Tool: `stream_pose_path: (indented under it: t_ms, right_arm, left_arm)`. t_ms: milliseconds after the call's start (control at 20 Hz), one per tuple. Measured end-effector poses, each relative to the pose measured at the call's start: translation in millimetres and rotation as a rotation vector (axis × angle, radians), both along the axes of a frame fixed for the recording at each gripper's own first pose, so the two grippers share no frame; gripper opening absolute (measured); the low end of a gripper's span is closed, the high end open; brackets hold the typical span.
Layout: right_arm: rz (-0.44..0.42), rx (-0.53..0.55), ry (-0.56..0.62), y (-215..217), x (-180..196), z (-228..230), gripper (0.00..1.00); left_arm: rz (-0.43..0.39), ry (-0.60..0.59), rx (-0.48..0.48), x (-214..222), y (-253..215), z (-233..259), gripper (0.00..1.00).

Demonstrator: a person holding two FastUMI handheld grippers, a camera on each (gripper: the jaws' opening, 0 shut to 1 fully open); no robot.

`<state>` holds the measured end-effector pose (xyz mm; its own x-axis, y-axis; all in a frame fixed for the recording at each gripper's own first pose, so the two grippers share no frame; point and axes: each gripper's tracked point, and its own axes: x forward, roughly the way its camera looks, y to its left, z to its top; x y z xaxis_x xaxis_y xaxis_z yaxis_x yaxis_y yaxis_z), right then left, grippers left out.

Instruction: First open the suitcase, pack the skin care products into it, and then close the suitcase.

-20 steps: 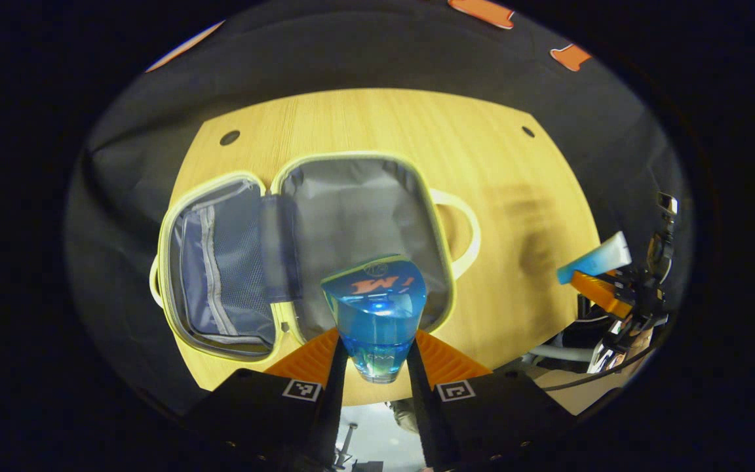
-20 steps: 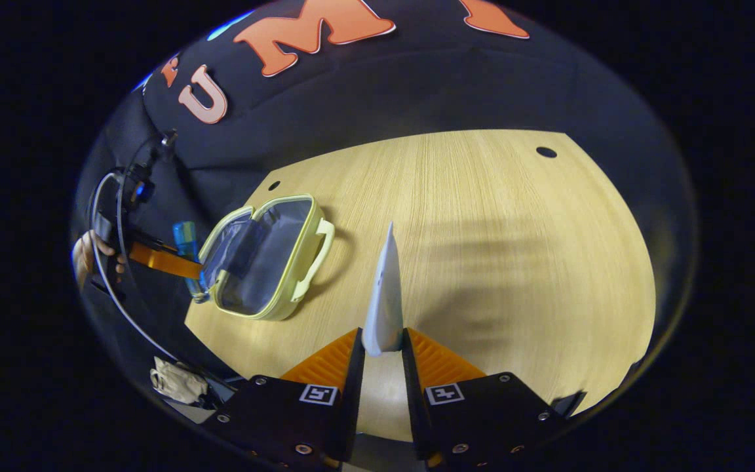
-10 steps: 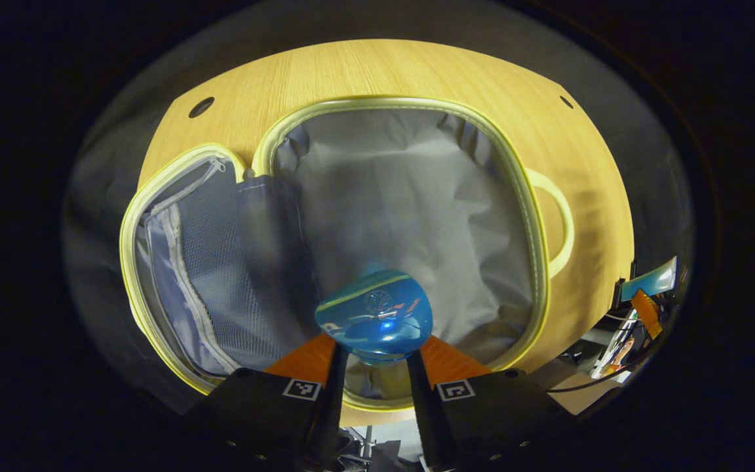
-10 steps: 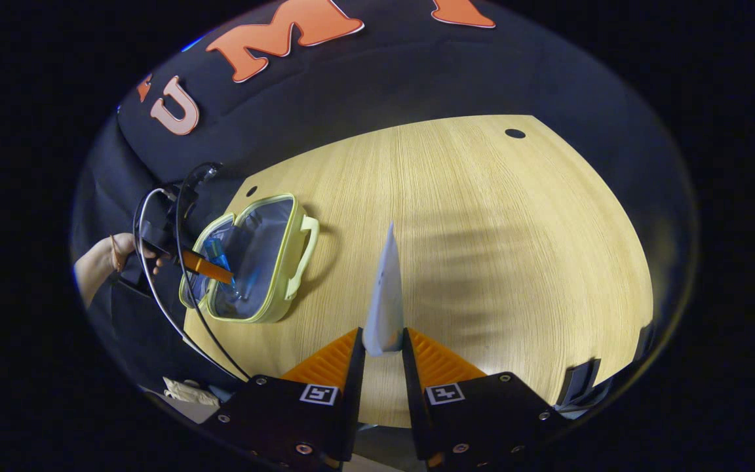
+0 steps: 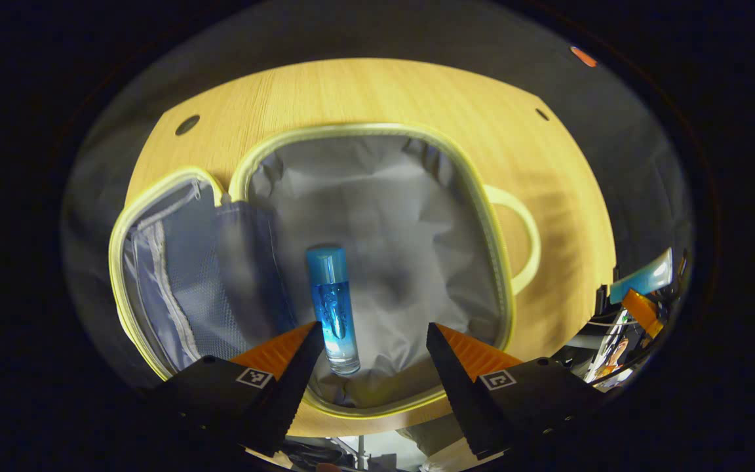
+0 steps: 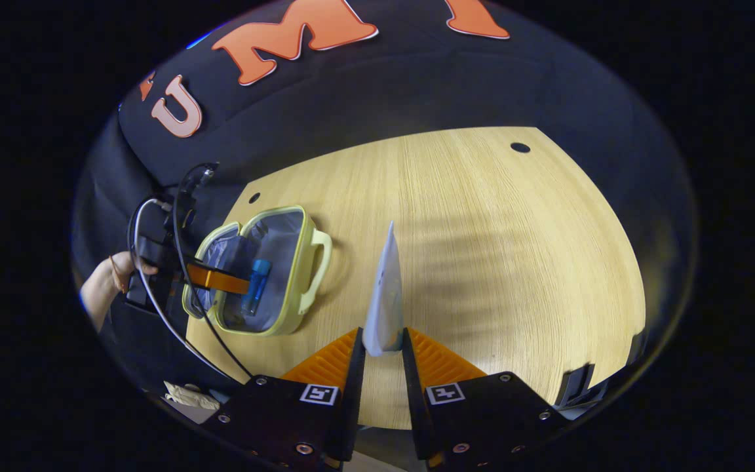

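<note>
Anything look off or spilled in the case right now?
Nothing stands out. The blue bottle lies flat on the grey lining of the open suitcase, cap on, no spill visible. The left gripper is open above it; the right gripper holds the white tube.

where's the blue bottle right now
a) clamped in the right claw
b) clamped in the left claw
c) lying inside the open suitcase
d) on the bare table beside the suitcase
c: the blue bottle lies on the grey lining of the open suitcase, with the left claw spread open around its base, while the right claw grips a white tube.
</note>
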<state>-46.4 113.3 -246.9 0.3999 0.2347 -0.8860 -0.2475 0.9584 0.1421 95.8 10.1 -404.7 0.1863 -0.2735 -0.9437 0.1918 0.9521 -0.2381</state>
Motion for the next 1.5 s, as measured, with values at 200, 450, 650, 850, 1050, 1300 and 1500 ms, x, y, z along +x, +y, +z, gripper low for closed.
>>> stream_pose_path:
  t_ms: [200,450,650,850,1050,1300,1500]
  right_arm:
    - [0.094,0.039,-0.022,55,24,35,0.35]
    - [0.301,0.064,0.037,158,25,55,0.35]
    - [0.414,0.032,0.264,219,2,8,0.35]
    - [0.390,-0.050,0.422,222,20,-53,0.35]
    - [0.343,-0.159,0.530,209,45,-113,0.35]
    - [0.297,-0.248,0.632,205,29,-170,0.33]
    - [0.272,-0.250,0.644,210,29,-168,0.38]
  left_arm:
    - [0.068,-0.196,-0.178,-11,2,78,0.98]
    - [0.233,-0.368,-0.295,-42,76,131,0.98]
    - [0.317,-0.515,-0.200,-105,183,169,0.98]
    - [0.387,-0.554,-0.166,-139,241,161,0.98]
    - [0.448,-0.528,-0.152,-166,271,145,0.98]
    - [0.518,-0.502,-0.128,-185,297,127,0.98]
    - [0.531,-0.470,-0.121,-190,305,120,0.98]
